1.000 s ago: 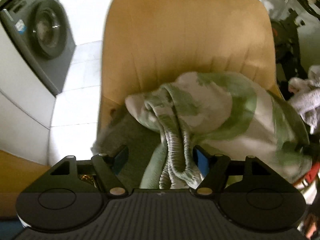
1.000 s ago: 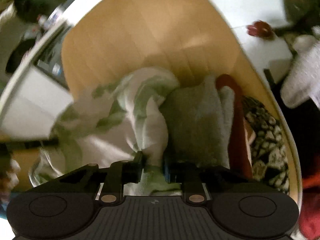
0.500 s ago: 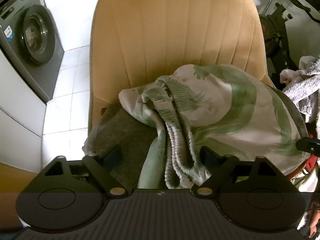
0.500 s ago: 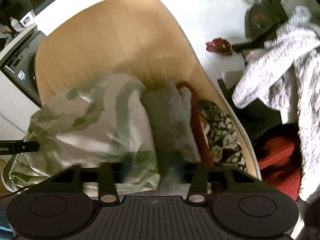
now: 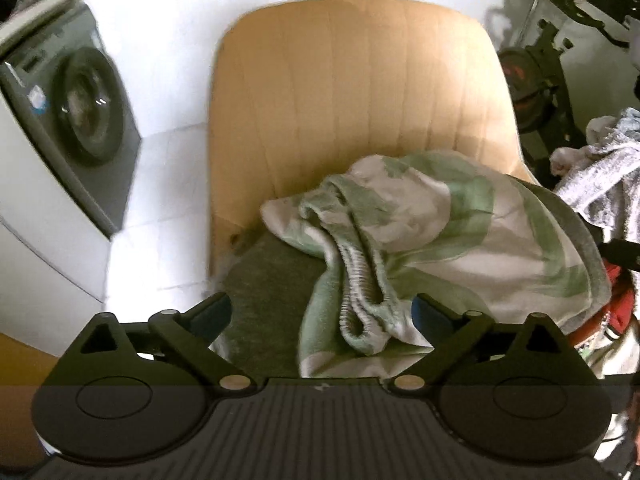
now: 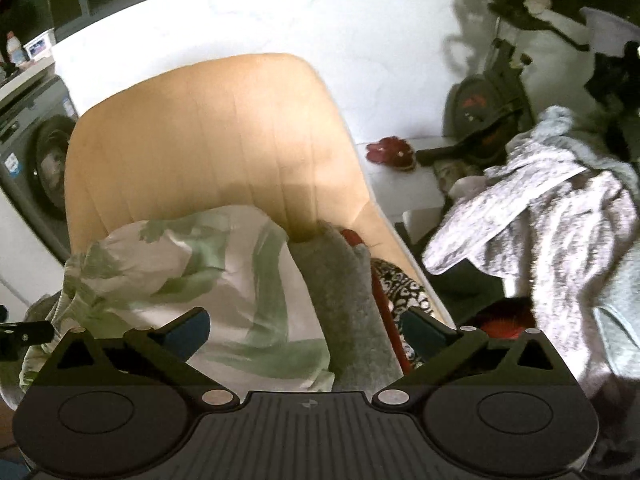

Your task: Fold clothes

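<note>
From the left wrist camera, the left gripper [image 5: 322,310] hangs low over the front of the seat, its fingers [image 5: 208,314] spread wide and holding nothing; between them lies the bunched elastic waistband of the green-and-white patterned garment [image 5: 436,232], which sits piled on the tan chair [image 5: 352,92]; under it a grey cloth [image 5: 264,280] covers the seat's left front, a part the other camera shows only as a sliver at its left edge; this view alone shows the white tiled floor [image 5: 160,184] to the chair's left and the whole front of the washing machine [image 5: 84,108], well apart from the chair, so there is open room on that side; at the right edge a black tip of the other gripper juts in just beside the garment's far side.

From the right wrist camera, the right gripper [image 6: 304,330] hovers over the seat's right half, fingers [image 6: 188,326] likewise far apart and empty; here the patterned garment [image 6: 180,264] lies left of a folded grey piece [image 6: 344,296]; beside that run a red strip of cloth [image 6: 386,320] and a black-and-white patterned cloth [image 6: 404,288] against the chair's right rim, both barely seen from the left; right of the tan chair [image 6: 216,140] the space is crowded: a white speckled garment [image 6: 552,220] drapes close by, a red heap [image 6: 504,320] lies below it, and a dark exercise machine [image 6: 484,116] stands by the white wall [image 6: 320,24]; a small red item [image 6: 390,150] rests on a pale ledge behind.
</note>
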`<state>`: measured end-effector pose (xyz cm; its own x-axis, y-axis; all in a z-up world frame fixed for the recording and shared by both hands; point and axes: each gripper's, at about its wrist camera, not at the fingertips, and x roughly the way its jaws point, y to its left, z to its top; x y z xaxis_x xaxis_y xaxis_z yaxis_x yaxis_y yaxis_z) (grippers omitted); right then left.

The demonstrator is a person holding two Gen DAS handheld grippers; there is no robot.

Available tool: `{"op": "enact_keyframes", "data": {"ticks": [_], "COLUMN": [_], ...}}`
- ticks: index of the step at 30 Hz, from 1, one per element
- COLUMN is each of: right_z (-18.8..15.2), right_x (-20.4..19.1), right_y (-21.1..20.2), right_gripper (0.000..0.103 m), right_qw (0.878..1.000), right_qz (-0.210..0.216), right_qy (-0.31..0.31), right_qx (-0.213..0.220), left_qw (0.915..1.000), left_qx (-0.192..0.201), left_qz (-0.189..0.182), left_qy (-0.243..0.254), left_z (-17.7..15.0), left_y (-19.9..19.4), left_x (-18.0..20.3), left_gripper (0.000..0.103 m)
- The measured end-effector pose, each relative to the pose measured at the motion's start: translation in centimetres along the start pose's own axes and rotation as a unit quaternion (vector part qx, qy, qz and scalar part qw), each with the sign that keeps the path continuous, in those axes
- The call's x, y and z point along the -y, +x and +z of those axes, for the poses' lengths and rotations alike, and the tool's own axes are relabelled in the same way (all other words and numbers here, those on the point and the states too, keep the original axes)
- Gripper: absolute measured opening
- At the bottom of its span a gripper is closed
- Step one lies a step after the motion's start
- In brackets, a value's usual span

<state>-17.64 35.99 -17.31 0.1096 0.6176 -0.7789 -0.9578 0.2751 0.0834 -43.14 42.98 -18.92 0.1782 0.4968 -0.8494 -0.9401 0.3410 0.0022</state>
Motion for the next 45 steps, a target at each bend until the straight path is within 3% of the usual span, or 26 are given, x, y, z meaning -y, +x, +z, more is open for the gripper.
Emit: {"op": "enact_keyframes", "data": {"ticks": [3,6,12,17,21,24,32,38,45], "right_z": [-0.3,-0.6,-1.0,-1.0,-1.6,-2.1,-3.4,-3.7,-4.2], "right_x": [-0.8,-1.5,-2.7,-2.9,-3.0,-3.0,-2.4,-2.5,-2.4], "right_y": [-1.2,-2.6,-5.0,-7.5,-9.3,-10.1,-11.2,-12.9,-14.7], "right_gripper": [0.102,0.102,0.102,0.102,0.102,0.102,0.102,0.102,0.102], "right_qw": [1.000,1.000,1.000,1.000,1.000,1.000,0.999,0.999,0.999], "right_qz": [-0.016,-0.006,-0.005,0.004,0.010,0.013,-0.003,-0.009,-0.016], "right_qy": [-0.005,0.009,0.020,0.025,0.024,0.027,0.050,0.047,0.042], "right_qx": [0.004,0.002,-0.006,-0.007,0.001,0.001,-0.003,-0.007,-0.009], "left_qw": [0.9998,0.9998,0.9993,0.9988,0.9986,0.9983,0.9983,0.9942,0.9980], "left_qx": [0.011,0.006,0.019,0.041,0.050,0.051,0.034,0.007,0.018], "left_qz": [0.016,0.012,0.029,-0.012,-0.004,-0.020,-0.045,-0.105,-0.059], "left_qy": [-0.010,-0.016,0.014,-0.022,0.016,0.021,0.013,-0.021,-0.014], "left_z": [0.0,0.0,0.2,0.0,-0.5,-1.1,-1.5,-2.0,-3.3], "left_y": [-1.1,-1.9,-3.8,-5.6,-6.6,-7.3,-8.2,-9.8,-12.0], "left_x": [-0.5,-1.1,-0.8,-1.2,0.5,1.3,2.2,1.8,2.6], "left_gripper": [0.101,0.101,0.101,0.101,0.101,0.101,0.101,0.102,0.102]}}
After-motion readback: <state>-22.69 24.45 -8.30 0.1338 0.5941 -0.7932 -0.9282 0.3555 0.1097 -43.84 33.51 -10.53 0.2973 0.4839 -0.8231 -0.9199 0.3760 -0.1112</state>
